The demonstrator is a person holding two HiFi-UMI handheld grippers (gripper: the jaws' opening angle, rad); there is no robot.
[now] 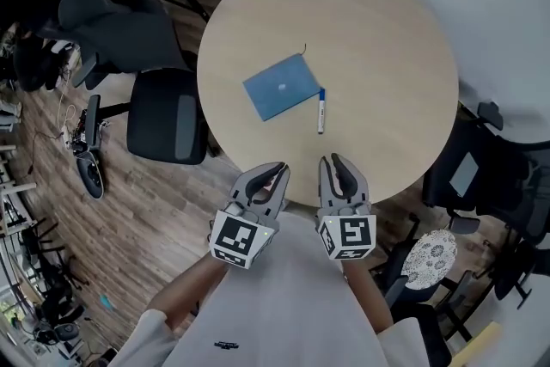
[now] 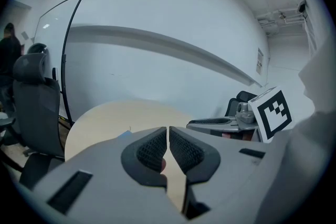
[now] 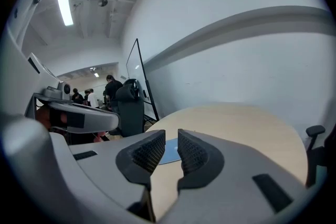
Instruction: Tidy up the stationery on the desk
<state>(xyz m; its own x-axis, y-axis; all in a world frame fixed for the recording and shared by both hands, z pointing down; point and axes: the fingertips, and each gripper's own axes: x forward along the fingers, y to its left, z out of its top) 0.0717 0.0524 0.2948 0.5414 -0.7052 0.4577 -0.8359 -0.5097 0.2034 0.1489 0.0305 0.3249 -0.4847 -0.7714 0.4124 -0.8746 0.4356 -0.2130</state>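
A blue notebook [image 1: 282, 88] lies near the middle of the round pale wood table [image 1: 378, 39]. A white marker with a blue cap [image 1: 321, 110] lies just right of it. My left gripper [image 1: 271, 171] and right gripper [image 1: 335, 161] hover side by side at the table's near edge, short of both objects. The left gripper [image 2: 168, 135] has its pads almost touching, with nothing between them. The right gripper [image 3: 171, 140] keeps a narrow slit, also with nothing in it, and the notebook [image 3: 169, 151] shows through it. A blue corner of the notebook [image 2: 125, 134] peeks over the left jaw.
Black office chairs [image 1: 168, 114] stand left of the table on the wood floor. More chairs [image 1: 468, 172] crowd the right side. A whiteboard frame [image 2: 68, 44] leans by the wall, with a high-backed chair [image 2: 32, 107] beside it. People [image 3: 110, 89] stand far back.
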